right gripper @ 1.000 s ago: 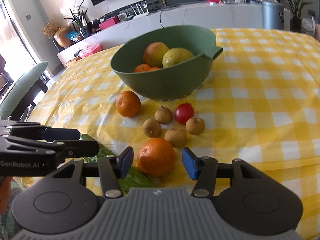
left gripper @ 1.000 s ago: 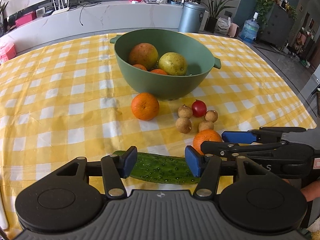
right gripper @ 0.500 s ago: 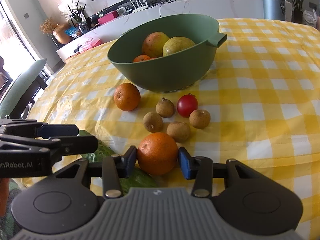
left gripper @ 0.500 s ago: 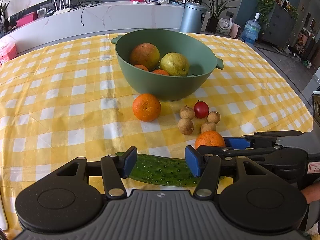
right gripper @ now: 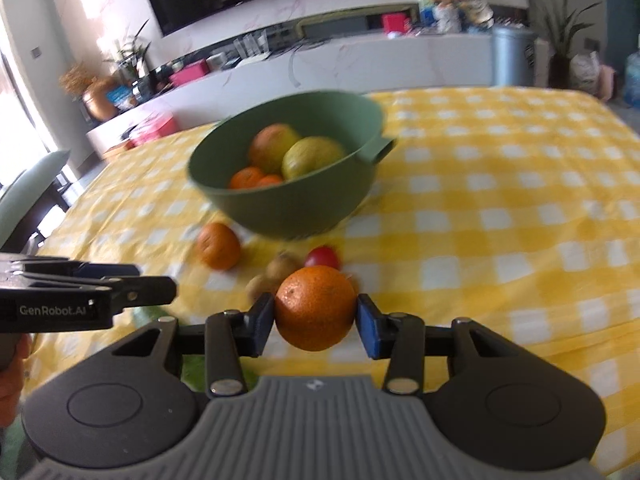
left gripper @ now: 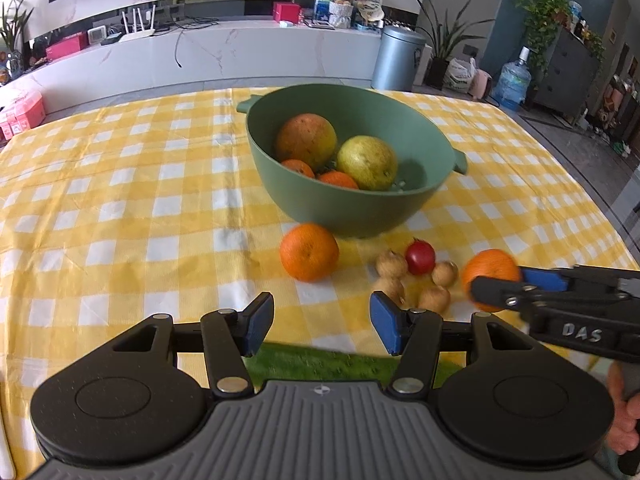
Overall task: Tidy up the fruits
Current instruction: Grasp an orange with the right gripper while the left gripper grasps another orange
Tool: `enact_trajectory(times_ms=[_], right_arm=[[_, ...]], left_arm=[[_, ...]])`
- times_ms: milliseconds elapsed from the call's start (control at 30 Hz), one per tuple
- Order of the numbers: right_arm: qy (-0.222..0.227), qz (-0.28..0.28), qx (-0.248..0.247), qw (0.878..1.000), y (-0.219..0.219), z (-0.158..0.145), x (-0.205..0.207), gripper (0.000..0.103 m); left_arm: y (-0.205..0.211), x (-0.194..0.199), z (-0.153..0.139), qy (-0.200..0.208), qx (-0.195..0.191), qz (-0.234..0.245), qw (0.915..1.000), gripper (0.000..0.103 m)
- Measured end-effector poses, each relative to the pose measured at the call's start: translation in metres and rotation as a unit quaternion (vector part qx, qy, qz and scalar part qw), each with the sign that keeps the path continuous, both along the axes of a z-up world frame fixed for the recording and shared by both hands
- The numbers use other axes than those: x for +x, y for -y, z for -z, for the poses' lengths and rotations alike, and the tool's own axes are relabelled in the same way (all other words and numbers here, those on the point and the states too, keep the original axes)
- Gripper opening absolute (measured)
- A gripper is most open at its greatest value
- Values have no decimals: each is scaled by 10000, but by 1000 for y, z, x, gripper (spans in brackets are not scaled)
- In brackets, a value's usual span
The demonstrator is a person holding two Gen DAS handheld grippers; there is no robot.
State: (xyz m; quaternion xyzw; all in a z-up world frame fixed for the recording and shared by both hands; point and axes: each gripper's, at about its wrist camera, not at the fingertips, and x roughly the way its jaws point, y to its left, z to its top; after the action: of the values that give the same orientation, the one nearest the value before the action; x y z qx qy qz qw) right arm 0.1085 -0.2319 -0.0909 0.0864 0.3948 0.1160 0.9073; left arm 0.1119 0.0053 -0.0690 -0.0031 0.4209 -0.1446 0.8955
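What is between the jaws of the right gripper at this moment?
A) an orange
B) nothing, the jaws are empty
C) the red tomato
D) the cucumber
A: in the right wrist view the two blue pads of the right gripper press on both sides of an orange, while the red tomato lies on the tablecloth behind it.

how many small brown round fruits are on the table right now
4 small brown fruits, clustered on the cloth in front of the green bowl: one left of the red fruit, one right of it, two nearer. None appear hidden.
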Motion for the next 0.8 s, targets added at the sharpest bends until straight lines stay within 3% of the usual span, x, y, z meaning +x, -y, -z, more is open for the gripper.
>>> enact_trajectory(times_ms=[400,600,733,800], right_arm=[[179,389,-225,9988,18,4,25,42],[186,362,-201,9990,16,10,31,42],[182,356,-233,9989,16,12,30,42],[166,376,-237,9989,17,13,30,42]], left_arm=[[6,34,17,17,-44,-139,9999,65],[9,54,30,-192,7,-281,9994,66],[11,56,33,-260,-176,-165,9994,51],[13,55,33,-248,-154,-146,9995,50]])
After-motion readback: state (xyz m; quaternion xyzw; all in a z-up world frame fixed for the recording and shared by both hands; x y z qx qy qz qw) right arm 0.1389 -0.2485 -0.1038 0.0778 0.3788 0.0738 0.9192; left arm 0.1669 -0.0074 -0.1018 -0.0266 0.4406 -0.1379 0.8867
